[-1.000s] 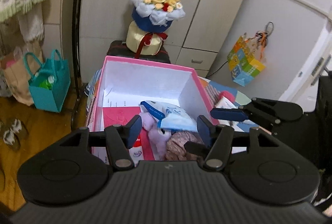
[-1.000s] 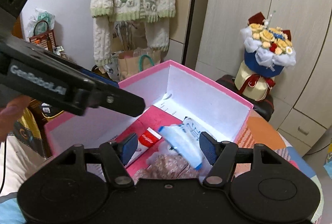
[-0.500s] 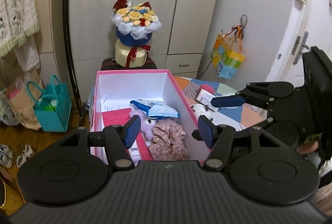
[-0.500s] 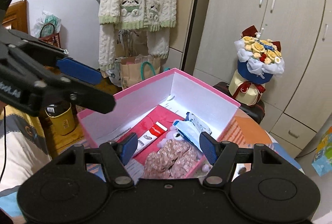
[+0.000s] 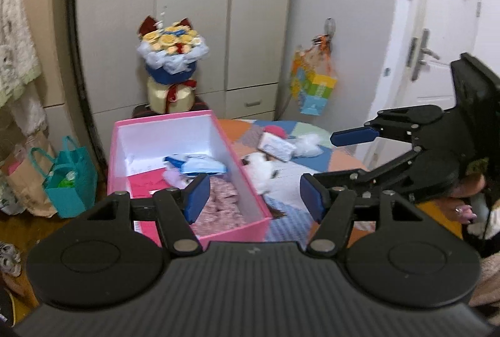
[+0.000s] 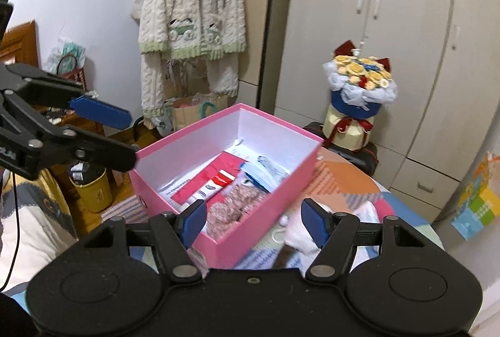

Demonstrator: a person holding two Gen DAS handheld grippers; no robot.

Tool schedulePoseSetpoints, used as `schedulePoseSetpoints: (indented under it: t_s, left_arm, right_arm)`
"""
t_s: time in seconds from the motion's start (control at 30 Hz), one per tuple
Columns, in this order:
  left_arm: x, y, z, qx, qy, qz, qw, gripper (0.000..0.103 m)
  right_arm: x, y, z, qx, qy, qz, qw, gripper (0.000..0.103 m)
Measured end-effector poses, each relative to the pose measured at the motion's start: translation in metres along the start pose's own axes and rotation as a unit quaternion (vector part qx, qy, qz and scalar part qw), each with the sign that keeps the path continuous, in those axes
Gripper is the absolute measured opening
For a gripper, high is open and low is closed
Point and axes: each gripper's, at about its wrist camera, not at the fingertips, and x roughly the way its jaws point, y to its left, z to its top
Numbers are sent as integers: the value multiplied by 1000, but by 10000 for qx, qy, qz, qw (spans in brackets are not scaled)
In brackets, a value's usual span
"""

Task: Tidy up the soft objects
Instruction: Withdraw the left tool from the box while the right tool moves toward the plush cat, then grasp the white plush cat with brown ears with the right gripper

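A pink box stands on the patchwork table. It holds a floral scrunchie, a blue-white pack, a purple plush and a toothpaste tube. A white plush toy, a tissue pack and a white tuft lie on the table right of the box. My left gripper is open and empty above the box's near right corner. My right gripper is open and empty, above the box's near end.
A flower bouquet stands on a dark case behind the table. A teal bag sits on the floor to the left. A cardigan hangs on the wall. A colourful gift bag hangs beside the door.
Both grippers have pulled back and up from the box, staying open. The left view swung right, so the table's loose items show now.
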Motion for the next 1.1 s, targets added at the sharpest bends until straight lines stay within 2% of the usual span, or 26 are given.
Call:
schedulePoseSetpoints:
  t_s: [0.23,0.4,0.5,0.7,0.77,0.83,1.0,1.1]
  left_arm:
    - [9,-35,-5,147,21,-126,9998,63]
    - [45,-63,-9,256,280,-124,9992,63]
    - [65,-73,-11,151,394,-119,9990,63]
    - [101,-94,-12,217,391,221,9988,63]
    - [116,-98,-14,188,392,378,9983,63]
    - [133,-102,-18,196,450,513,9975,63]
    - [167,-106,-26,-29,748,466,9961,63]
    - [185,-109,-31,-83,677,734,9950,63]
  right_arm:
    - [-28,-48,-39,652,-147,-12,9978,72]
    - [-26,-79,-57,1007,-98,195,9947,72]
    - [-17,-94,-65,1151,0,299,9929,72]
    - [-1,-121,-74,1332,144,563,9894,74]
    - [4,-129,-75,1363,99,693,9882,81]
    - [10,-135,-75,1417,105,780,9868,81]
    - [35,-145,-76,1364,232,868,9866,81]
    - [52,-154,-75,1429,312,1088,9833,81]
